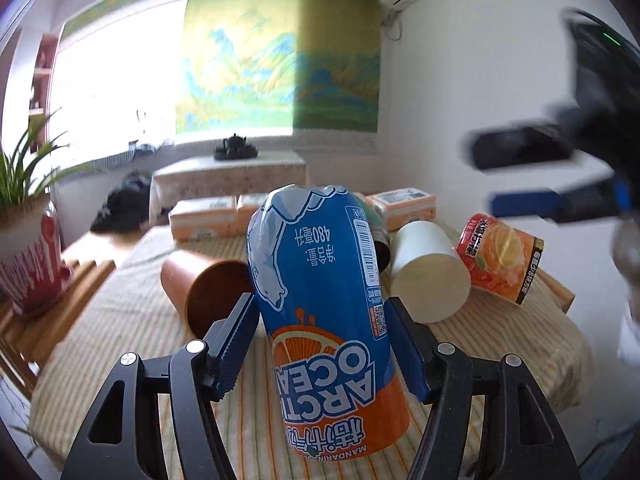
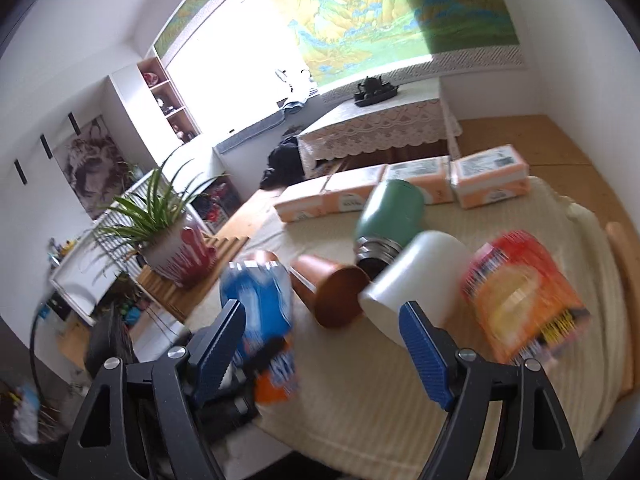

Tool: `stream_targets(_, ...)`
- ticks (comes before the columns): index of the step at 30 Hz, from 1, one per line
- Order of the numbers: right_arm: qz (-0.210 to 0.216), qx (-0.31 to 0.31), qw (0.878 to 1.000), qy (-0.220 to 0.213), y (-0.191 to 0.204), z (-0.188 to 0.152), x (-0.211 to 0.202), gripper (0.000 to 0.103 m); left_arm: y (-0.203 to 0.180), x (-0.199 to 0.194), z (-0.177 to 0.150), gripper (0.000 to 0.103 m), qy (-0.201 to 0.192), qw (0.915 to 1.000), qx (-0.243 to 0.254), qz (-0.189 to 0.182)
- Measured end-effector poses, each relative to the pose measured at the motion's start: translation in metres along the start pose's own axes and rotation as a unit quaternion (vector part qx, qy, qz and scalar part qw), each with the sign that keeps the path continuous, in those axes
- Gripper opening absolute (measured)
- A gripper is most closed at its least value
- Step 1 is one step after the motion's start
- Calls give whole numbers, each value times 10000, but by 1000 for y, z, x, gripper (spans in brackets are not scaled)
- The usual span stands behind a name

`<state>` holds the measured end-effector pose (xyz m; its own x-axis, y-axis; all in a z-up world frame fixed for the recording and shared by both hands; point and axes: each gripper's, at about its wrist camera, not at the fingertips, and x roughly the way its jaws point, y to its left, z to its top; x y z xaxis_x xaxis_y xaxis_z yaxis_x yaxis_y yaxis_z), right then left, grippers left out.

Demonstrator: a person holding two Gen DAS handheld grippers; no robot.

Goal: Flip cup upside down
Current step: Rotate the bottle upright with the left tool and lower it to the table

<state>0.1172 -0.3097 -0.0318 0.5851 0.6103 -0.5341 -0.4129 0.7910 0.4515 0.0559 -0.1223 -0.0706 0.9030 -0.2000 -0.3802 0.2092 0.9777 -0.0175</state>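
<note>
we have the blue cup (image 1: 320,308) standing upside down near the table's (image 1: 132,320) front edge, its long axis upright between the wide-open left hand-held gripper's (image 1: 320,344) jaws, while the right hand-held gripper (image 2: 320,344), also open, hangs farther off.

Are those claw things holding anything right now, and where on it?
The left hand-held gripper flanks the blue cup at mid-body, upside down; whether it grips is unclear. The right hand-held gripper holds nothing.

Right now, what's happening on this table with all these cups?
The left gripper has its fingers around an upside-down blue and orange Arctic Ocean cup standing on the striped cloth. The right gripper hovers open, holding nothing. A brown cup, white cup and orange printed cup lie on their sides.
</note>
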Motion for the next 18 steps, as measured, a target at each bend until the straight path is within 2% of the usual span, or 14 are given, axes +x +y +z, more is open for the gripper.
stream_targets(2,144,196,9993,287,4,18,22,55,-5,-4,-2,68,-163,9996,213,43)
stream_targets(5,215,401,9969,643,7,34,52,45,-10,-7,-2,68,-322,9987,394,17)
stream_targets(9,485,740,9894,1156,3,41,85,40,-9,-2,-1,68,-456,9975,549,0)
stream_targets(14,583,885,9860,1291,0,42,96,30,-5,12,-3,68,-300,9975,636,-88)
stream_targets(18,492,758,9880,1256,6,40,94,29,-4,19,-2,71,-173,9977,643,-144)
